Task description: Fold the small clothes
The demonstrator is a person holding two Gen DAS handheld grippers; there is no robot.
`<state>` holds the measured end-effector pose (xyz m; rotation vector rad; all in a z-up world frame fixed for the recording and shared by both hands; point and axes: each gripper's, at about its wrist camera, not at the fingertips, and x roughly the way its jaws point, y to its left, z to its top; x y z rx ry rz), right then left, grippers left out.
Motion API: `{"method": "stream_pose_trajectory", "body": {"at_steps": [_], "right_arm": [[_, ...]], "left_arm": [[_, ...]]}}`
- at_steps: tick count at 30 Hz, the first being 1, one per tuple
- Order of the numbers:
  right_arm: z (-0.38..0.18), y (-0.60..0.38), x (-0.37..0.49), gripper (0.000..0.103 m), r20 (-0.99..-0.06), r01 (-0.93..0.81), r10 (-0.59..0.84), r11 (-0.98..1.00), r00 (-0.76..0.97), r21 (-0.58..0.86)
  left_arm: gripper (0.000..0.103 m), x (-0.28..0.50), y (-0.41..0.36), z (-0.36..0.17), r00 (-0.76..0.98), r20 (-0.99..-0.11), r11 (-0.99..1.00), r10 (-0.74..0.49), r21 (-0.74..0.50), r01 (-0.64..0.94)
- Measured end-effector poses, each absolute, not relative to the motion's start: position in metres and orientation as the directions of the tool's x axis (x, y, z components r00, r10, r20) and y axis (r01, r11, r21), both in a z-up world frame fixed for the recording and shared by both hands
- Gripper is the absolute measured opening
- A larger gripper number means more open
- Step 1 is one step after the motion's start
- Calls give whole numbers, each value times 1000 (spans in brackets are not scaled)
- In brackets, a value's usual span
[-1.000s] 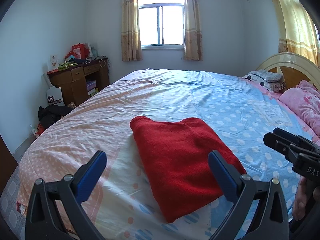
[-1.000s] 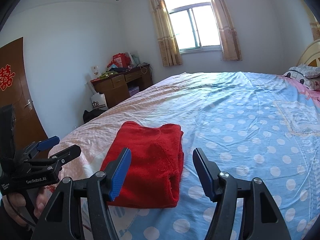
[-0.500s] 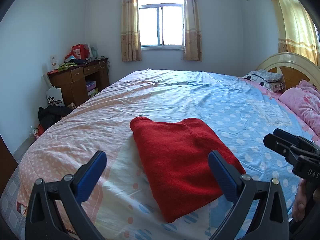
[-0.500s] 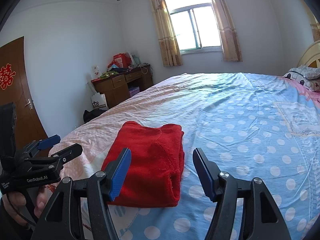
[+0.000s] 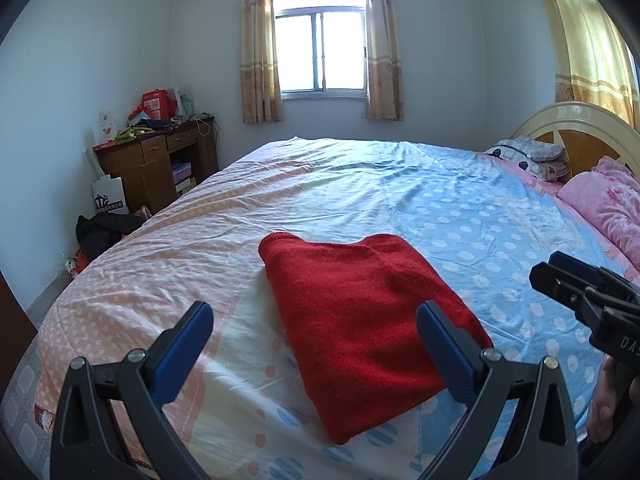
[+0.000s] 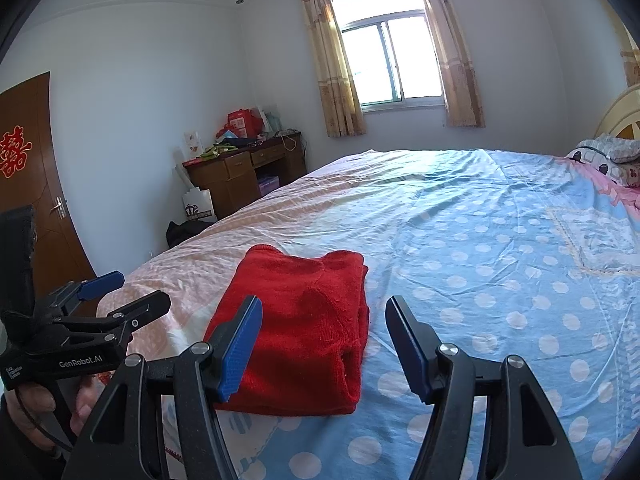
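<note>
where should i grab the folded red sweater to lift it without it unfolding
Grip the red sweater at its near short edge, coming in low from the front with both open grippers, one per corner. It lies flat in stacked layers on the bed, so pinching every layer there likely keeps the fold.

Both views are taken low over the bed (image 5: 360, 184), angled down slightly toward the window (image 5: 322, 50) wall. The left wrist cam is set left of the folded red sweater (image 5: 360, 320), close; the right wrist cam – further right, looking across it. Shared: sweater, bedspread, desk (image 6: 244, 172), window, and each cam catches the opposite gripper at frame edge.
</note>
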<state>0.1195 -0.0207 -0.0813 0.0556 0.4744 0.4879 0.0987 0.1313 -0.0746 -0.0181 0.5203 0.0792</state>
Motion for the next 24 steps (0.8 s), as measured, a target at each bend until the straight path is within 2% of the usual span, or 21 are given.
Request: {"method": "stream_pose_trajectory", "body": {"at_steps": [11,18,24], "right_arm": [[-75,-20,112,65,-386,-445,462,885,799,139],[-62,-34,102,65,-283,-422,453,891,845,166],[-66,-33,106,65,-312,-417,451,892,836,172]], "left_arm": [[103,96,128,-69,870,-486,996,84,43,-72],[103,94,133,-63,880,-464,995,100,36,-94],[103,99,138,-66,869,-481,993,115,32,-114]]}}
